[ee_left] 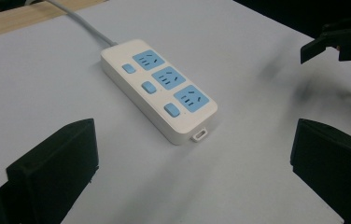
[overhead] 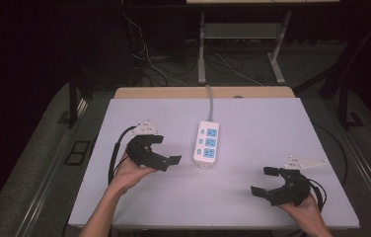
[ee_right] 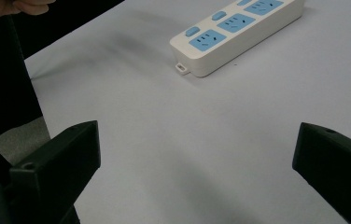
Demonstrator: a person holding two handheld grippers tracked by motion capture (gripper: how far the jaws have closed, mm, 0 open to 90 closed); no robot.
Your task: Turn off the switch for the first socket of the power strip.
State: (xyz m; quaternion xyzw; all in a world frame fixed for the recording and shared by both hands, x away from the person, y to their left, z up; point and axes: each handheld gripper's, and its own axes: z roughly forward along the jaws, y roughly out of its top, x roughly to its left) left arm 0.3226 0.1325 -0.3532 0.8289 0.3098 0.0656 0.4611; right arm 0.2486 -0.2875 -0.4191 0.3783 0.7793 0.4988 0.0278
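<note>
**While both grippers stand open, the power strip lies untouched between them**

Where the high view looks down on the whole pale table [overhead: 252,197], it shows a white power strip [overhead: 206,143] lying near the middle, its grey cord [overhead: 210,101] running away over the far edge toward the wooden strip [overhead: 173,92] behind. The left gripper [overhead: 166,149] is held in the person's left hand [overhead: 133,170] just to the strip's left, near it but not touching. The right gripper [overhead: 265,180] sits in the right hand [overhead: 304,207] toward the near right corner, well apart from the strip. Beyond the table, the dark floor carries loose cables [overhead: 149,59] and the legs of a metal stand [overhead: 202,49].

The left gripper view adds the detail the overhead camera blurs: the power strip [ee_left: 159,88] has three blue sockets, each with a blue switch beside it, and a small hanging loop at its near end. The right gripper's dark jaw tip appears at that picture's right edge.

The right gripper view catches the power strip's [ee_right: 239,32] loop end from the opposite side, at the top of the picture.

In both gripper views the two black jaws stand wide apart at the bottom corners, with bare table between them. Neither pair holds or touches anything.
</note>
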